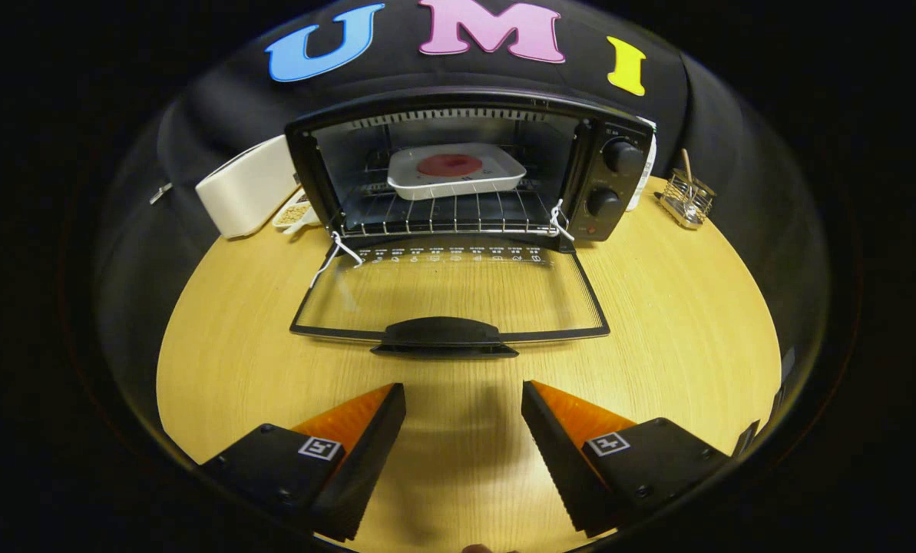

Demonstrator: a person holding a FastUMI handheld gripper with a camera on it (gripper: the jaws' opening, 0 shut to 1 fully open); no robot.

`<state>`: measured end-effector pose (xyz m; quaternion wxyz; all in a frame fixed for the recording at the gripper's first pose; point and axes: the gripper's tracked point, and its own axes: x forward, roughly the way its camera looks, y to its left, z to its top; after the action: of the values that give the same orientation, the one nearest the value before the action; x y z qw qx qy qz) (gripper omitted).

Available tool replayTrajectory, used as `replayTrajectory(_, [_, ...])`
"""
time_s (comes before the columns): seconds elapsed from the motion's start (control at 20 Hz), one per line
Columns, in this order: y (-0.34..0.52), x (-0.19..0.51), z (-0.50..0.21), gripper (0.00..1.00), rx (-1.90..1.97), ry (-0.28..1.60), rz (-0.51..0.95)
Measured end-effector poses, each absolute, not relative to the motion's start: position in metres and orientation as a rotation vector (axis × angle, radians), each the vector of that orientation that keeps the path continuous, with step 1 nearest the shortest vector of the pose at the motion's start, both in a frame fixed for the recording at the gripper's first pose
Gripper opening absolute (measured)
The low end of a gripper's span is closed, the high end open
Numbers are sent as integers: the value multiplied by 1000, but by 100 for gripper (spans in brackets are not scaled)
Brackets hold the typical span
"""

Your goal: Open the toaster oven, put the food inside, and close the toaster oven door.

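Note:
A black toaster oven [615,180] stands at the back of the wooden table [680,330]. Its glass door [450,296] is folded down flat toward me, with the black handle [442,338] at the door's near edge. On the wire rack [442,215] inside rests a white tray [458,170] holding a round red piece of food [448,164]. My gripper [464,395] is open and holds nothing. Its fingertips hover over bare table, a short way in front of the door handle.
A white box-shaped appliance [246,188] lies left of the oven, with a small dish of pale food [292,213] beside it. A wire holder with a stick [688,198] stands to the oven's right. Two knobs [620,156] sit on the oven's right panel.

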<state>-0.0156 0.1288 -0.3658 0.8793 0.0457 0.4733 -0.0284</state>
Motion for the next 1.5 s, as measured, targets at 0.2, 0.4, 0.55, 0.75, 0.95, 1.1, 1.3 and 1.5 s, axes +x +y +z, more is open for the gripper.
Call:
replayTrajectory(0.2, [129, -3, -384, 100, 123, 1025, -127])
replayTrajectory(0.4, [123, 10, -401, 100, 116, 1056, -137])
replayTrajectory(0.55, [128, 7, -398, 100, 110, 1061, -140])
replayTrajectory(0.75, [127, 11, -393, 99, 16, 1057, -81])
replayTrajectory(0.95, [127, 10, -374, 100, 21, 1020, -74])
replayTrajectory(1.1, [127, 11, -352, 100, 28, 977, -63])
replayTrajectory(1.3, [125, 23, -308, 100, -5, 844, -26])
replayTrajectory(1.5, [123, 34, -261, 100, -72, 727, 28])
